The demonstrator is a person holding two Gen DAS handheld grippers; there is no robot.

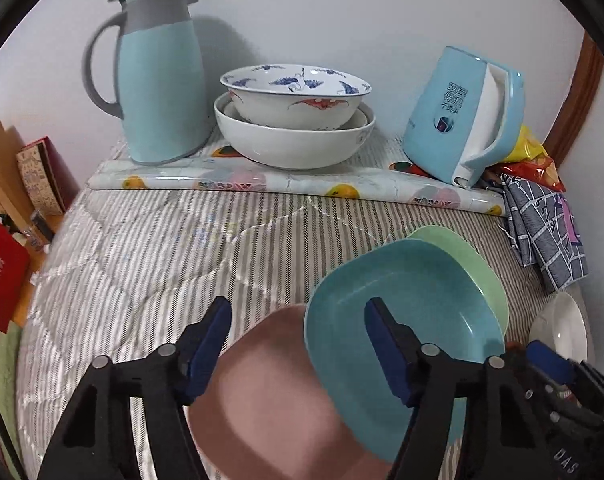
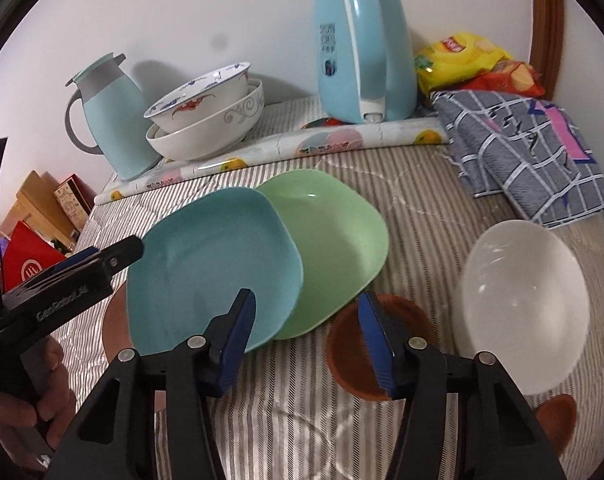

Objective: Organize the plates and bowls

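Observation:
A teal plate (image 1: 406,304) (image 2: 210,264) lies overlapping a green plate (image 1: 474,268) (image 2: 334,248) and a pink plate (image 1: 262,392) on the striped bed. My left gripper (image 1: 298,344) is open above the pink plate, its right finger over the teal plate's rim; it also shows at the left of the right wrist view (image 2: 118,258). My right gripper (image 2: 306,340) is open and empty, over the teal plate's near edge and a brown saucer (image 2: 358,352). A white bowl (image 2: 522,312) (image 1: 566,328) sits to the right. A patterned bowl (image 1: 298,92) (image 2: 198,100) is nested in a white bowl (image 1: 294,140) (image 2: 206,136) at the back.
A teal thermos jug (image 1: 158,76) (image 2: 110,120) and a blue kettle (image 1: 462,116) (image 2: 362,48) stand on a fruit-print mat (image 1: 262,180) by the wall. A checked cloth (image 2: 522,152) and snack bags (image 2: 470,64) lie at the right. Boxes (image 1: 26,184) stand left. A second brown saucer (image 2: 558,416) lies near right.

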